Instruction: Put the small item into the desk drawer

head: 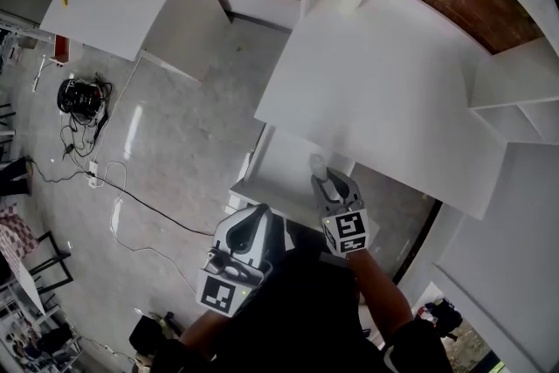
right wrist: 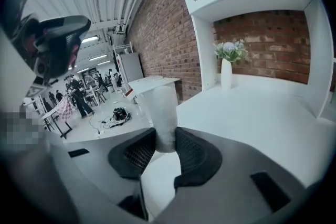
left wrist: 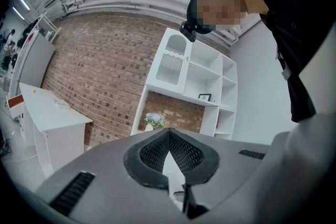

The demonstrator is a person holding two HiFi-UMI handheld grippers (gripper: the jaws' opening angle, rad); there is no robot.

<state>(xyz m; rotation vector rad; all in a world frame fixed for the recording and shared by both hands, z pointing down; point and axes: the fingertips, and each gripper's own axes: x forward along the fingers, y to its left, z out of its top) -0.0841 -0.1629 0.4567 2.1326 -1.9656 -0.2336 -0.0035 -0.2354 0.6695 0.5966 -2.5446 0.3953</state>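
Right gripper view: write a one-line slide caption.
Right tool clamps a pale cylindrical item at the white desk, flower vase beyond.

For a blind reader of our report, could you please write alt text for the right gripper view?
The right tongs grip a small white cylinder, with a white desk beyond. Behind stand a vase of flowers and a brick wall.
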